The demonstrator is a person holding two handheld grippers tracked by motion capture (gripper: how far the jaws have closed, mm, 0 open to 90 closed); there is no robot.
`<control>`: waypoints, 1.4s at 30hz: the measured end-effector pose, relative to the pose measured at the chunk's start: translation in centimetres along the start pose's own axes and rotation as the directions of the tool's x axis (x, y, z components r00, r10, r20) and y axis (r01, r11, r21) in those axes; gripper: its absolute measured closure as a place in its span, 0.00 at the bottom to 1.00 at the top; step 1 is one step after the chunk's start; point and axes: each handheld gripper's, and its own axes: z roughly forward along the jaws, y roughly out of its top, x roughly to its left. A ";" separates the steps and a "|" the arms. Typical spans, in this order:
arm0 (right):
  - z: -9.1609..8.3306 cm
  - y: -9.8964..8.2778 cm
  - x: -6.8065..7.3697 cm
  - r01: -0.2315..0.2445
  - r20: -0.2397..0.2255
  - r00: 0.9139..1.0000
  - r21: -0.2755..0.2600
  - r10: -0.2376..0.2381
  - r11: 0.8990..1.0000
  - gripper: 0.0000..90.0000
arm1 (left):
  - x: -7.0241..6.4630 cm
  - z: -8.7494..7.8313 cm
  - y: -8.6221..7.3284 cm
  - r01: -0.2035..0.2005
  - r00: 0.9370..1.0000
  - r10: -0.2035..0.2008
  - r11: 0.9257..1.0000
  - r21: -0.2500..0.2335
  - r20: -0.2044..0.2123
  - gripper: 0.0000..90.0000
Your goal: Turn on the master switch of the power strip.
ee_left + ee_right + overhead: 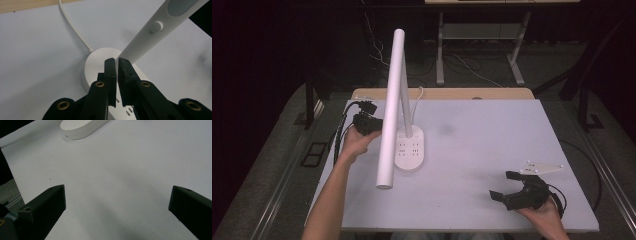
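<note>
A pale grey-white desk (pixel 492 150) takes up the middle of the high view, with a strip of light wood showing along its far edge. Around it the room is dark: grey floor on both sides, loose cables (pixel 462 62) on the floor in the upper middle of the frame, and the metal legs of another table (pixel 439 50) beyond them.

Left of centre on the desk stands a white desk lamp (pixel 393 100). Its oval base (pixel 410 148) carries rows of socket slots, its long tubular head slants from the upper middle of the frame down toward the lower left, and a white cord (pixel 419 97) runs from the base toward the far edge.

The left gripper (pixel 368 123) sits at the left of the high view, just beside the lamp's tube. In the left gripper view its fingers (pixel 111 75) are clenched almost together with only a thin slit between them, nothing clearly held in it; the tips lie in front of the lamp's slanting arm (pixel 150 32), which bears a round button, and I cannot tell whether they touch it.

The right gripper (pixel 508 186) rests low at the lower right of the high view, well apart from the lamp, a grey plate on top. In the right gripper view its fingers (pixel 47 202) are released wide over bare desk surface, the lamp base (pixel 82 126) at the upper left of the frame.
</note>
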 end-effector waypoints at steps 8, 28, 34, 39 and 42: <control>0.0 0.0 0.0 0.003 -0.001 1.000 0.000 -0.003 1.000 0.00 | -0.2 1.0 -0.1 0.003 1.000 -0.003 1.000 0.007 -0.010 1.00; 0.1 0.0 0.0 0.010 -0.007 1.000 0.003 -0.010 1.000 0.00 | -0.1 3.4 -0.5 -0.018 0.999 0.020 0.999 0.028 -0.042 1.00; 0.1 0.0 0.0 0.013 -0.008 1.000 0.007 -0.013 1.000 0.00 | -0.1 3.9 -0.6 -0.021 0.999 0.022 0.999 0.043 -0.041 1.00; 0.1 0.0 0.0 0.013 -0.010 1.000 0.007 -0.013 1.000 0.00 | -0.1 4.3 -0.9 -0.024 0.998 0.027 0.998 0.056 -0.055 1.00; 0.2 0.0 0.0 0.015 -0.011 1.000 0.008 -0.014 1.000 0.00 | 0.0 4.5 -1.1 -0.033 0.997 0.038 0.996 0.080 -0.071 1.00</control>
